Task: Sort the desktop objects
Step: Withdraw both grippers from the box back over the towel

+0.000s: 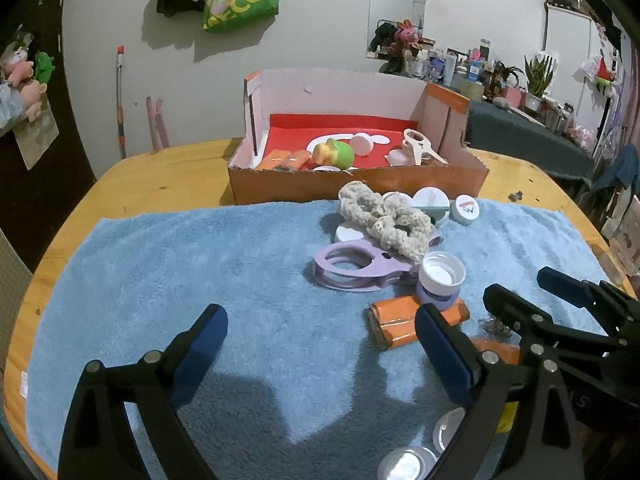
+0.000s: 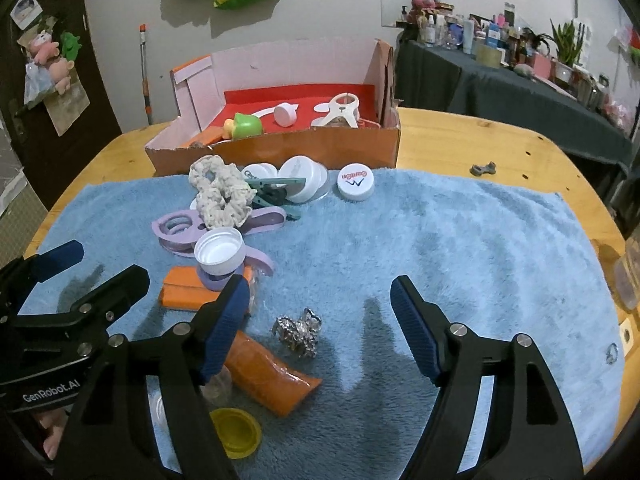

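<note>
Both grippers, left gripper and right gripper, hang spread over bare blue towel.

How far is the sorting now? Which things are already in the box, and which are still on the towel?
Partly done. The cardboard box already holds a green toy, a white cap and a white clip. Nothing is in hand: the left gripper and right gripper are both open and empty. Left on the blue towel: crochet scrunchie, purple clip, orange packets, caps, a silvery hair claw.
</note>
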`<state>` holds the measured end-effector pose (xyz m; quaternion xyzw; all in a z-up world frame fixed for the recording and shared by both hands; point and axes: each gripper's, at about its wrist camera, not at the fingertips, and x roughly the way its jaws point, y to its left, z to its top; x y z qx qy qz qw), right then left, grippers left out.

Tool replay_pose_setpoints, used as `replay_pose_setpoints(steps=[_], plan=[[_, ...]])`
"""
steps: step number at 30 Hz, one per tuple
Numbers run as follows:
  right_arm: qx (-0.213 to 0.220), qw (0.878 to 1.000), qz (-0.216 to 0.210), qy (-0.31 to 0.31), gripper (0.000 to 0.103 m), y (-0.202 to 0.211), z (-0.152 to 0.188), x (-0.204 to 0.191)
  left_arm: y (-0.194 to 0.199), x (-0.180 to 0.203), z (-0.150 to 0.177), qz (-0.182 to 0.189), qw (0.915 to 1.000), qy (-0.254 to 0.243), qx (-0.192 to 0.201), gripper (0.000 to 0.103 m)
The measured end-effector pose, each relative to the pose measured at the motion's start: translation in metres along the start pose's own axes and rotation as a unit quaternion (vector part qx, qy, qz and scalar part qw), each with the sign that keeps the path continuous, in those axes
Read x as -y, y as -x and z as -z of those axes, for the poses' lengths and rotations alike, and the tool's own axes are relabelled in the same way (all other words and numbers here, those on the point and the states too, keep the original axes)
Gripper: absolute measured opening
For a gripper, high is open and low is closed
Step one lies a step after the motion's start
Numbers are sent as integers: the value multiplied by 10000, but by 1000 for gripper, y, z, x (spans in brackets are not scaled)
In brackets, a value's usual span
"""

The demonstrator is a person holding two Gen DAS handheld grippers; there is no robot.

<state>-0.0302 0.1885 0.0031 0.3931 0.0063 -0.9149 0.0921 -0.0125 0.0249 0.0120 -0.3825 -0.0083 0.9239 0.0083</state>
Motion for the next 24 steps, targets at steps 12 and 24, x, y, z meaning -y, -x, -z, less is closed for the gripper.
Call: replay_pose_setpoints(steps=[12, 24], plan=[[-34, 9999, 88, 47, 73, -3, 2, -2, -1, -1, 2, -26, 10000, -15, 37, 99], [-48, 9999, 129, 64, 73, -7, 4, -2, -3, -1, 2, -11, 10000, -4, 0, 99]])
